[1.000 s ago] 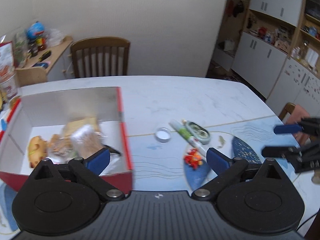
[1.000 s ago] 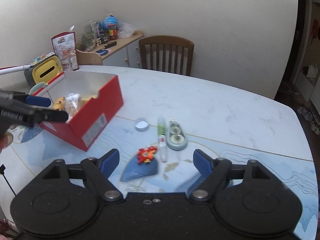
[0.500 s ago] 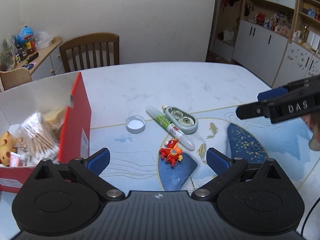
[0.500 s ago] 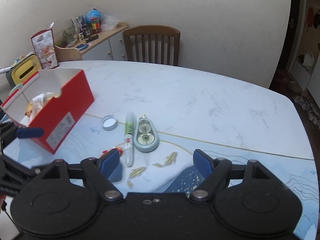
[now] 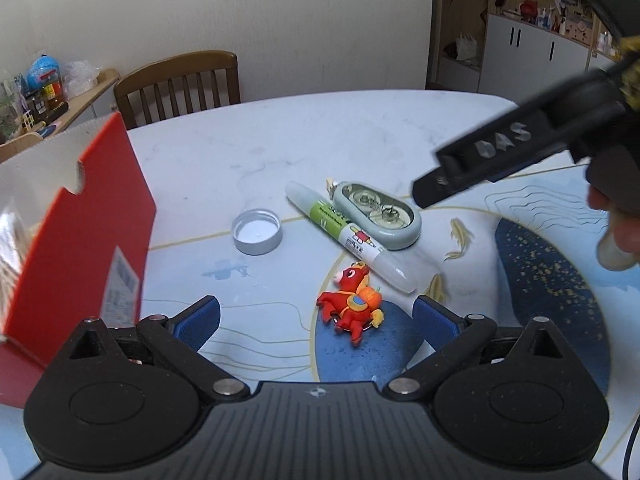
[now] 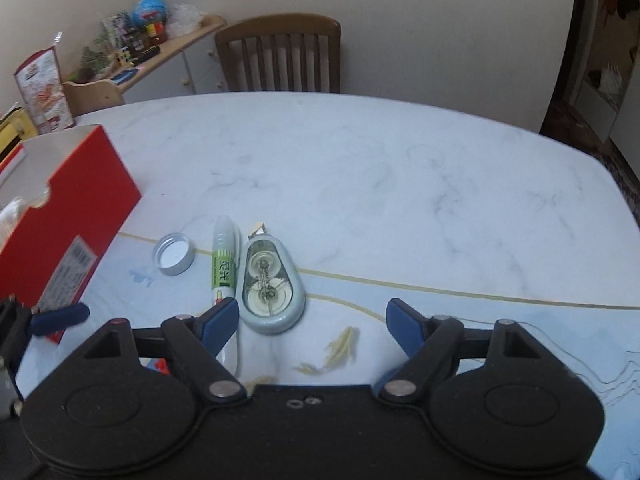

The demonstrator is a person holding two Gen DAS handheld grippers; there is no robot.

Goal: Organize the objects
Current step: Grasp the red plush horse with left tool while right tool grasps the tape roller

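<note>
A red toy horse [image 5: 352,307] lies on the table between the fingers of my open, empty left gripper [image 5: 316,320]. Behind it lie a white-green glue pen [image 5: 347,236], a grey-green correction tape [image 5: 378,216] and a silver jar lid [image 5: 257,231]. The red box [image 5: 80,216] with things inside stands at the left. My right gripper [image 6: 312,320] is open and empty, just above and in front of the correction tape [image 6: 269,286] and pen [image 6: 225,268]. The lid [image 6: 175,253] and box [image 6: 64,216] lie to its left.
The right gripper's arm [image 5: 520,152] hangs over the table at the right of the left wrist view. A wooden chair [image 6: 280,56] stands behind the table, a cluttered sideboard [image 6: 132,56] at the back left, cabinets [image 5: 540,48] at the back right.
My left gripper has swung right from over the box to the toy horse. My right gripper has moved forward and down toward the correction tape. Both stay open.
</note>
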